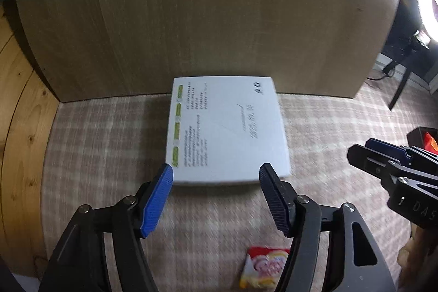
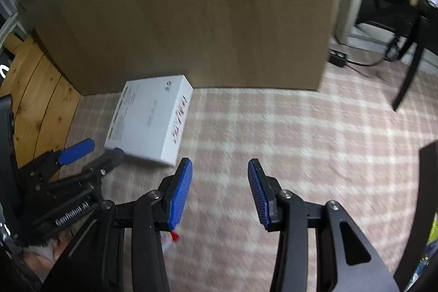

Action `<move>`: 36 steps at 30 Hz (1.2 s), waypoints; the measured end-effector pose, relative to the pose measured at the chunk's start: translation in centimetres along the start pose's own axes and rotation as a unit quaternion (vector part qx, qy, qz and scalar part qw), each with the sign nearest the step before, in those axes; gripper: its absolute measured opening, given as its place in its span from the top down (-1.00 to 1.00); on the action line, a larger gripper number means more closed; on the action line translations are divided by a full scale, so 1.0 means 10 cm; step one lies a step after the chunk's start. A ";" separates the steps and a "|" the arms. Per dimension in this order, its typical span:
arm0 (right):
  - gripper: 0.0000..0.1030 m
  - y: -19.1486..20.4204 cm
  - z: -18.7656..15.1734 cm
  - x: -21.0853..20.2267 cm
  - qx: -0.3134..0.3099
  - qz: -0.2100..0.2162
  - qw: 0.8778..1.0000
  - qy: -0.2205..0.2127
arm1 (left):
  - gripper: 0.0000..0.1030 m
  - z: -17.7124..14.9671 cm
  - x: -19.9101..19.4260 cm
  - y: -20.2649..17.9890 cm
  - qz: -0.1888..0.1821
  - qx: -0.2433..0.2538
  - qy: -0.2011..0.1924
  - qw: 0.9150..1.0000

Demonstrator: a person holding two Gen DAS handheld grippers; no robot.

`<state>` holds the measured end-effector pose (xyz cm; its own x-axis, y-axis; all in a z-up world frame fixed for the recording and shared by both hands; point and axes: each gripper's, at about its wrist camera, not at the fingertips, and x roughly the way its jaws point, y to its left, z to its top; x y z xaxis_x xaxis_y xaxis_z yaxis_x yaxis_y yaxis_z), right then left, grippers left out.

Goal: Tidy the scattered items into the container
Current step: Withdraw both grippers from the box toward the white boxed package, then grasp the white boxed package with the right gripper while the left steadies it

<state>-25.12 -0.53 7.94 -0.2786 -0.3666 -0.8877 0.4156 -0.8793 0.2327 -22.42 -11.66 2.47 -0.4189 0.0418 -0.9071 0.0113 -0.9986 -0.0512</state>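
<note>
A flat white box with printed text lies on the checked carpet against a wooden panel; it also shows in the right wrist view. My left gripper is open, its fingertips at the box's two near corners, holding nothing. It appears in the right wrist view at the box's near edge. My right gripper is open and empty over bare carpet, right of the box. It shows at the right of the left wrist view. A small red and yellow packet lies under my left gripper.
A tall wooden panel stands behind the box. Wooden floorboards lie at the left. A dark container with something red inside sits at the far right. A dark table leg and a power strip stand at back right.
</note>
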 end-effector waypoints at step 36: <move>0.17 0.40 0.22 0.66 -0.035 0.063 0.997 0.008 | -0.52 0.35 0.37 0.42 0.022 -0.015 -0.024 0.999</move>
<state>-27.24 -7.20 3.88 -0.2054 -0.4680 -0.8595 0.5060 -0.8026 0.3160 -27.15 -15.78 0.35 -0.4605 -0.0042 -0.8876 0.0579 -0.9980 -0.0253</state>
